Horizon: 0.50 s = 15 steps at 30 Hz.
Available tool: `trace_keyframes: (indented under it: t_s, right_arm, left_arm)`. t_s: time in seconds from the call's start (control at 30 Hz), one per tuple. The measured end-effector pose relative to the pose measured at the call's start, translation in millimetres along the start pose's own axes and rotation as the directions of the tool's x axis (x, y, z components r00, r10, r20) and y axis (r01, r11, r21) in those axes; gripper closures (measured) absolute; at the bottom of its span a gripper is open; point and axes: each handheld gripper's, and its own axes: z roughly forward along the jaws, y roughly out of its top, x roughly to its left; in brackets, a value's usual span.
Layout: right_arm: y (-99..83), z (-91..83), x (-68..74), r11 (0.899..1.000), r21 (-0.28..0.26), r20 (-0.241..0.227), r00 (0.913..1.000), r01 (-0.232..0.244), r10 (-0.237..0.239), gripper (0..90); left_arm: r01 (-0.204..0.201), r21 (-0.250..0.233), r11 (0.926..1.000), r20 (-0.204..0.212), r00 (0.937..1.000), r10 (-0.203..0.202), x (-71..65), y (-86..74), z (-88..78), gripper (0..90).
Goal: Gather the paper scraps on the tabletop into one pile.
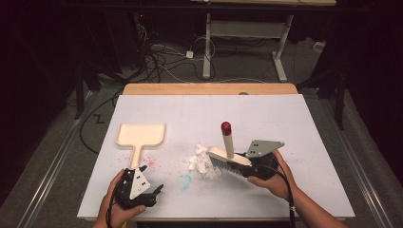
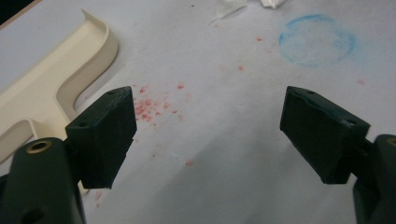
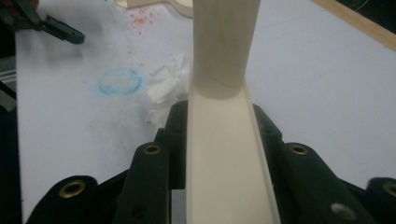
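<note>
Brush (image 1: 229,158) in cream plastic sits clamped in the right gripper (image 1: 247,164) near the table's (image 1: 285,118) front right, its round handle sticking up with a red cap, bristles right up against a wad of crumpled white tissue (image 1: 202,164). From the high view you also get the matching dustpan (image 1: 140,136), flat and scoop-shaped, lying left of centre, with the left gripper (image 1: 149,192) just below its handle at the front edge.

Left gripper view: jaws stand wide apart with nothing between them, just white tabletop (image 2: 224,140) speckled with red crumbs (image 2: 149,109) and a smudgy blue ring (image 2: 316,39). Dustpan's (image 2: 46,93) curved rim and handle sit off to the side, not touched.

Right gripper view: both black jaws squeeze the brush's (image 3: 224,154) long smooth back, handle rising straight ahead. Tissue (image 3: 166,86) and blue ring (image 3: 120,80) lie beyond, plus the other gripper (image 3: 46,25) far off.
</note>
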Motion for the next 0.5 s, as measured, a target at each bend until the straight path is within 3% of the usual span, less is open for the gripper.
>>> trace_keyframes:
  t_s: [0.27,0.43,0.5]
  right_arm:
    - [-1.8,-43.6,1.3,0.997,-0.076,0.056,0.9981,-0.023,0.027,67.5]
    - [-5.7,-49.8,-2.9,0.996,-0.084,0.117,0.9925,-0.026,0.036,67.5]
    - [-9.1,-45.0,-7.3,0.996,-0.079,0.164,0.9855,-0.032,0.045,67.5]
  left_arm:
    - [-0.005,-0.001,1.0000,-0.004,1.0000,0.005,0.0,0.6,-1.5,17.7]
    - [-0.007,0.000,1.0000,0.000,1.0000,0.007,-0.4,2.0,0.4,17.7]
    - [-0.009,0.001,1.0000,0.002,1.0000,0.009,-0.7,2.5,1.3,17.7]
